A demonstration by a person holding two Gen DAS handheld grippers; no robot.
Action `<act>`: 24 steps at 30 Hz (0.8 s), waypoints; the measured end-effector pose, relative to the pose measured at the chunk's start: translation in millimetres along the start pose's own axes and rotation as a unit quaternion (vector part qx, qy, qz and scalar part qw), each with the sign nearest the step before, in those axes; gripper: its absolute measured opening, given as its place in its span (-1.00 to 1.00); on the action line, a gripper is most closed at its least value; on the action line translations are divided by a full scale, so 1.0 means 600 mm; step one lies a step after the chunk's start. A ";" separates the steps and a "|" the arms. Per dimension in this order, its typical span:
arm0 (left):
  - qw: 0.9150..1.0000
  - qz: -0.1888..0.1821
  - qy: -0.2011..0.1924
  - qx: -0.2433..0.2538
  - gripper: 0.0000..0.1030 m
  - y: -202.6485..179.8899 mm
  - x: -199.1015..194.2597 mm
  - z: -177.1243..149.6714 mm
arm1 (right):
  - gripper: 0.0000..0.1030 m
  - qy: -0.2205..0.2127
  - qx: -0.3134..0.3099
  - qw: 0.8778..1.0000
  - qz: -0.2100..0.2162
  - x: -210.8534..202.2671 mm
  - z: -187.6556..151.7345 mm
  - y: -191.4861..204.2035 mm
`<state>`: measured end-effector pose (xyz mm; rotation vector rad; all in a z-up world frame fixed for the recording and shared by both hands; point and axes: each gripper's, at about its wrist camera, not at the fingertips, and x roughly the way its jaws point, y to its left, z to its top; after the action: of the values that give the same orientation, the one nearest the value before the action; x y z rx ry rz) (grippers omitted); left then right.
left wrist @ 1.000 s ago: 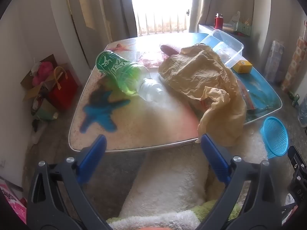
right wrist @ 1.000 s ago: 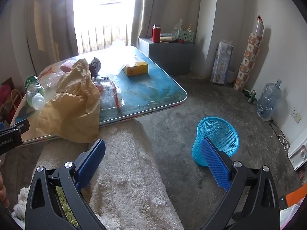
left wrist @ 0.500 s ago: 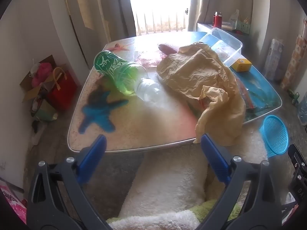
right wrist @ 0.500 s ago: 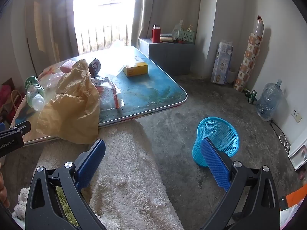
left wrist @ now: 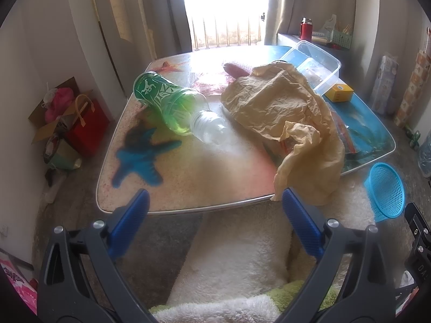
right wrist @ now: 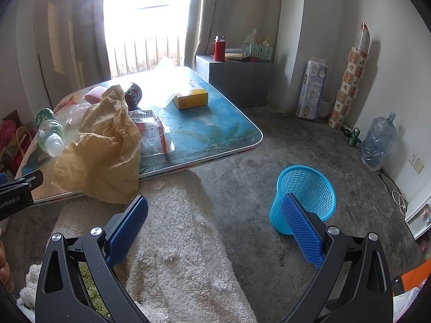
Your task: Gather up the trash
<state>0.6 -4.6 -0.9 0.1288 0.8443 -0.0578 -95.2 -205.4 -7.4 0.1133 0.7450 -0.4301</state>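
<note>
Bottle lies on its side on the tabletop, at about 11 o'clock from the left tongs and well ahead of them. Long axis runs 10 to 4, clear cap end toward the tongs, green base away. Crumpled brown paper at 1 o'clock, one flap hanging over the near tabletop edge, close to the right pad. Left tongs wide open, holding nothing, short of the edge.

Right tongs also wide open and empty, aimed at rug and floor; left is my pick for the bottle.

Blue basket stands upright on the floor at 1 o'clock from the right tongs; what shows of its inside looks empty. Clear tub at far right of tabletop; contents unclear.
</note>
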 end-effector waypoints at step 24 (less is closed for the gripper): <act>1.000 0.001 0.001 0.000 0.83 0.002 0.000 -0.001 | 0.88 0.001 0.002 1.000 0.002 0.001 0.000 -0.004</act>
<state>0.3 -3.6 -1.0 0.1303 0.8454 -0.0565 -95.6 -207.6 -7.8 0.1197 0.7453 -0.4278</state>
